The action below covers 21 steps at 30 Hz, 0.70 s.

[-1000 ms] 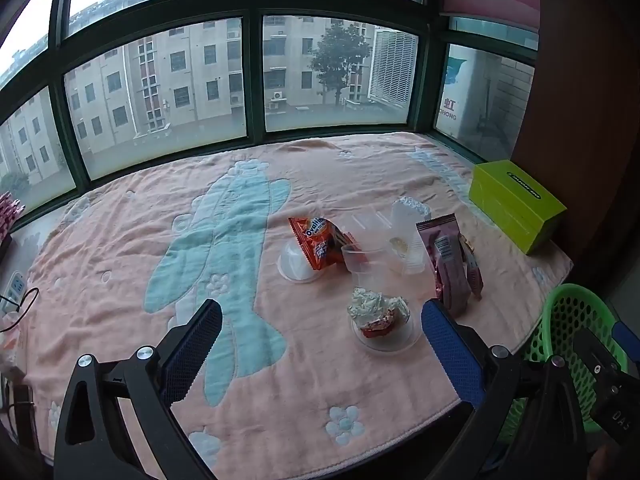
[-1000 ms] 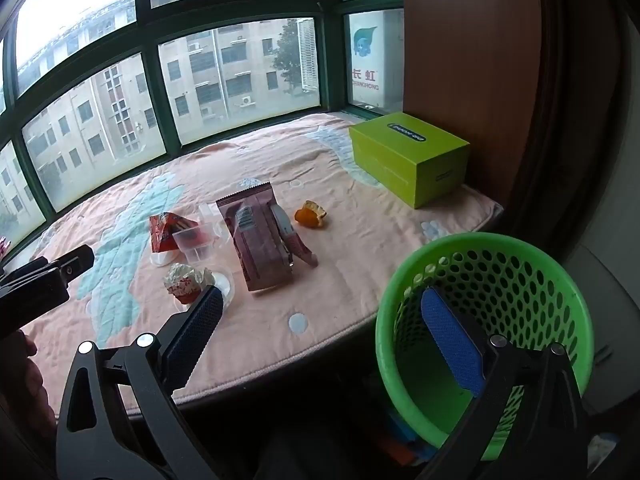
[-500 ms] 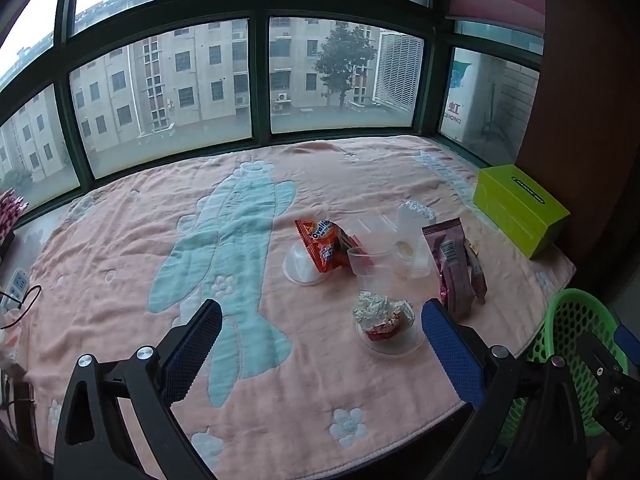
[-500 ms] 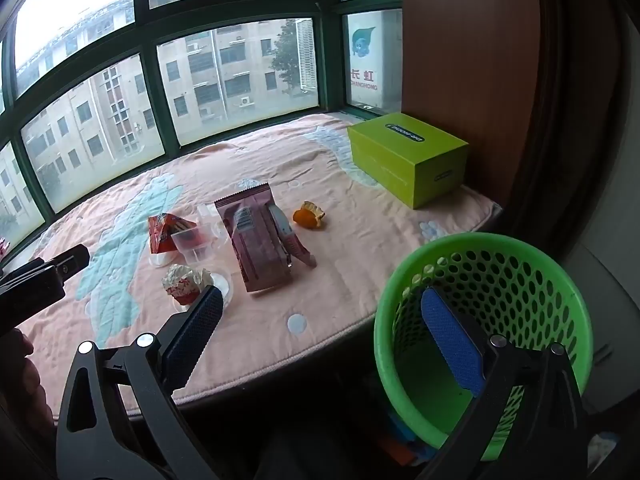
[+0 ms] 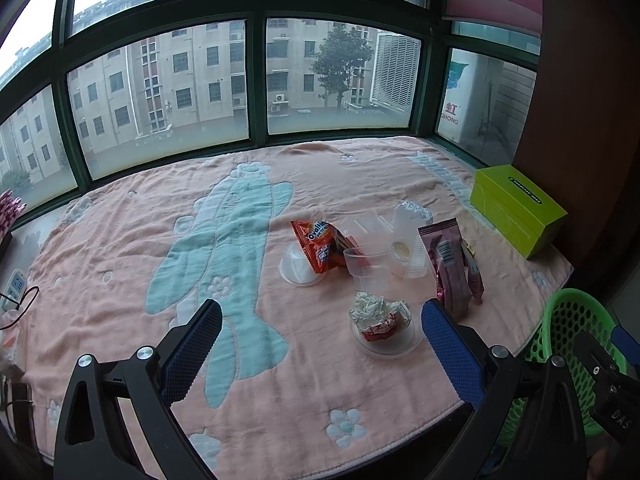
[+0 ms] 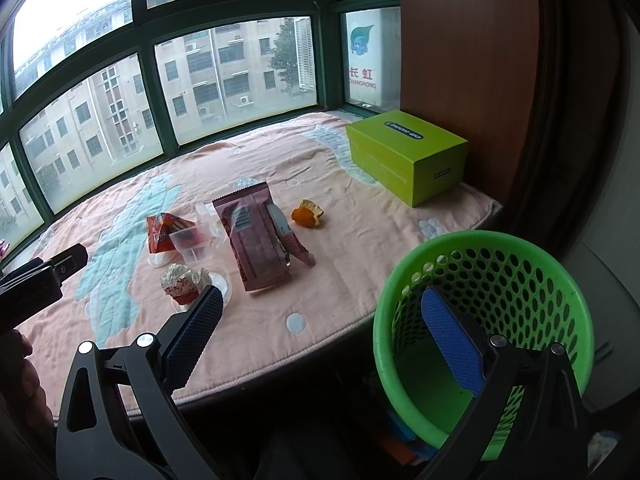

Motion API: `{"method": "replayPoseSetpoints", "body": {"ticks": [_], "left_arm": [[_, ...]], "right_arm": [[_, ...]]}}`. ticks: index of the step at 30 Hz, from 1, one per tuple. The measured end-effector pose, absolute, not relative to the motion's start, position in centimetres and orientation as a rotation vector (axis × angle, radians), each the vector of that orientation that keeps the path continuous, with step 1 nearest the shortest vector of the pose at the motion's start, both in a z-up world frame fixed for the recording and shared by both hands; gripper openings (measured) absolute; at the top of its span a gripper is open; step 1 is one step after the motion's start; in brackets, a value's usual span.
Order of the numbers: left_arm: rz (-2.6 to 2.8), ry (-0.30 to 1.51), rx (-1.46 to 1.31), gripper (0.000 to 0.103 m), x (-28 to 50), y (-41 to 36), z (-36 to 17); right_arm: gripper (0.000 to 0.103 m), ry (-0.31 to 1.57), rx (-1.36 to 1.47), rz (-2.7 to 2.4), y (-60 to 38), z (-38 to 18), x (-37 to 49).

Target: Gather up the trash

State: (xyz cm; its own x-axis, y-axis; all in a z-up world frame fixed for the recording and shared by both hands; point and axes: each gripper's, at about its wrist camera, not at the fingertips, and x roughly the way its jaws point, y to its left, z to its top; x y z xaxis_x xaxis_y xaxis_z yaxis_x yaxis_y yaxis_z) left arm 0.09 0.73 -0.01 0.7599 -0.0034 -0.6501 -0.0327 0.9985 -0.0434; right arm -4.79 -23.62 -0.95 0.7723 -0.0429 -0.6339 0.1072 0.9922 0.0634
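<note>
Trash lies grouped on a pink blanket: an orange snack packet, clear plastic cups, a crumpled white and red wrapper on a clear lid, a pink bag, and an orange peel. A green mesh basket stands beyond the blanket's right edge. My left gripper hangs open above the near blanket, short of the wrapper. Open as well, my right gripper sits over the blanket's edge, its right finger in front of the basket.
A lime-green box stands at the right by a brown wall. Windows run along the far side. A power strip with a cable lies at the left edge. A hand holds the left gripper at lower left.
The left wrist view has drifted left and back a little, so the trash and basket sit further right. The right gripper has barely moved. Both stay open.
</note>
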Motion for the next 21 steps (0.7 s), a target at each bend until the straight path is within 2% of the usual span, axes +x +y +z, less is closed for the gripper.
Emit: {"method": "replayPoseSetpoints", "body": {"ticks": [21], "left_arm": [[0.02,0.715,-0.058,0.097,0.52,0.67,-0.18]], "right_arm": [[0.098,0.69,0.099,-0.083,-23.69,-1.43,-4.43]]}}
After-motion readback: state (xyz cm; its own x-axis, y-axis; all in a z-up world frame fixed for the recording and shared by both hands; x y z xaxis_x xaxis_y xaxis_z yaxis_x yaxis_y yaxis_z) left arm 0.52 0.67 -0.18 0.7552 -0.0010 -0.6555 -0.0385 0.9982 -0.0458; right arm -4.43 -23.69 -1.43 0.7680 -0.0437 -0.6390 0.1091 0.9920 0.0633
